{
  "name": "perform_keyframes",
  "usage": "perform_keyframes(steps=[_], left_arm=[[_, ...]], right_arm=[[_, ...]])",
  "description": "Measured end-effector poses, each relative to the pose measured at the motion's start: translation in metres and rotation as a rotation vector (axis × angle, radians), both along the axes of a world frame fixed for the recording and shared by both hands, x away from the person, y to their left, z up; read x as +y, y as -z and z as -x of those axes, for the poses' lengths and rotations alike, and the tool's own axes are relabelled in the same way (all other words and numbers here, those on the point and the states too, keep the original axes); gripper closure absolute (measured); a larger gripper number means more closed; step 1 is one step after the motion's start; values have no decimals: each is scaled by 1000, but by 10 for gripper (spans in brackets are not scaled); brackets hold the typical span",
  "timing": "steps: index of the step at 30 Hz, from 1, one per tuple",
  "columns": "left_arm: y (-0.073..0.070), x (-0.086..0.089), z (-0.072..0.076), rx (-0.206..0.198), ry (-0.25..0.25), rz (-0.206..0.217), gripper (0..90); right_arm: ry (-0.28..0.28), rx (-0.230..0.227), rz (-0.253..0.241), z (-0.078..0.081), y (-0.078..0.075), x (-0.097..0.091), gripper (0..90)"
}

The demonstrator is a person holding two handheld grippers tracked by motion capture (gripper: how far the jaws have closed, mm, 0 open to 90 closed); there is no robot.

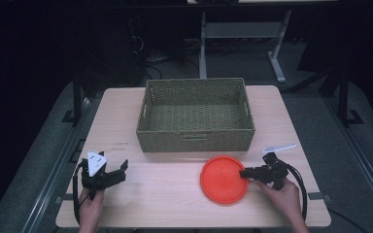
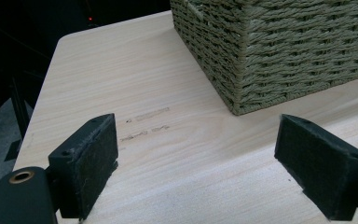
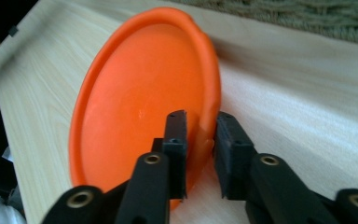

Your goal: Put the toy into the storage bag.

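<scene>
Orange and round, the plate lies on the wooden table, near the front edge and a bit to the person's right. It sits just in front of the basket, with a small gap between them.

In the right gripper view the plate looks very big. Its rim is between the two black jaws of the right gripper. One jaw is on the inside of the plate and the other is on the outside. The jaws are squeezed close on the rim, so this gripper is grabbing the plate. From above, the right gripper reaches in from the plate's right side, and a hand holds it.

The left gripper is far away from the plate, over the left side of the table. Its jaws are spread wide apart with nothing in them. In the left gripper view you see bare wood between the two pads, and a corner of the woven basket is up ahead.

A small white thing lies on the table behind the right gripper.
</scene>
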State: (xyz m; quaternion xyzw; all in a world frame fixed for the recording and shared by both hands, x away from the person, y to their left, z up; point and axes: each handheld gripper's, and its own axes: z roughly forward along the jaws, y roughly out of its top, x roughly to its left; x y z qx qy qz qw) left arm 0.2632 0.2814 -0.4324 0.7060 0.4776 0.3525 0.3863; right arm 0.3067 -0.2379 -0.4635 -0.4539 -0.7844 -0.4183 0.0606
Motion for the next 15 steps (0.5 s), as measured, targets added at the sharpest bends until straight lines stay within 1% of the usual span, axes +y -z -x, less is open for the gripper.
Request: perform_keyframes(steps=[1,2,3,6,9,13,15], left_arm=[[0,0,0,3,5,-5,128],[0,0,0,3,5,-5,128],[0,-1,-1,3,3,-2,128],[0,-1,-1,5,7,-6,128],[0,0,0,3,4,-5,128],[0,1,0,1,-2,2,128],[0,0,0,2,0,3,128]], right_arm=[[-2,-10,-9,1,-1,0,773],[-2,-10,-9,1,-1,0,773],[-1,-20,-8,2,-4,1,785],[3,-27,-13,3,-7,3,798],[1,-47,-5,4,-11,6,801],[1,-56,-13,6,-13,6,805],[2,-54,-21,6,-14,6,806]])
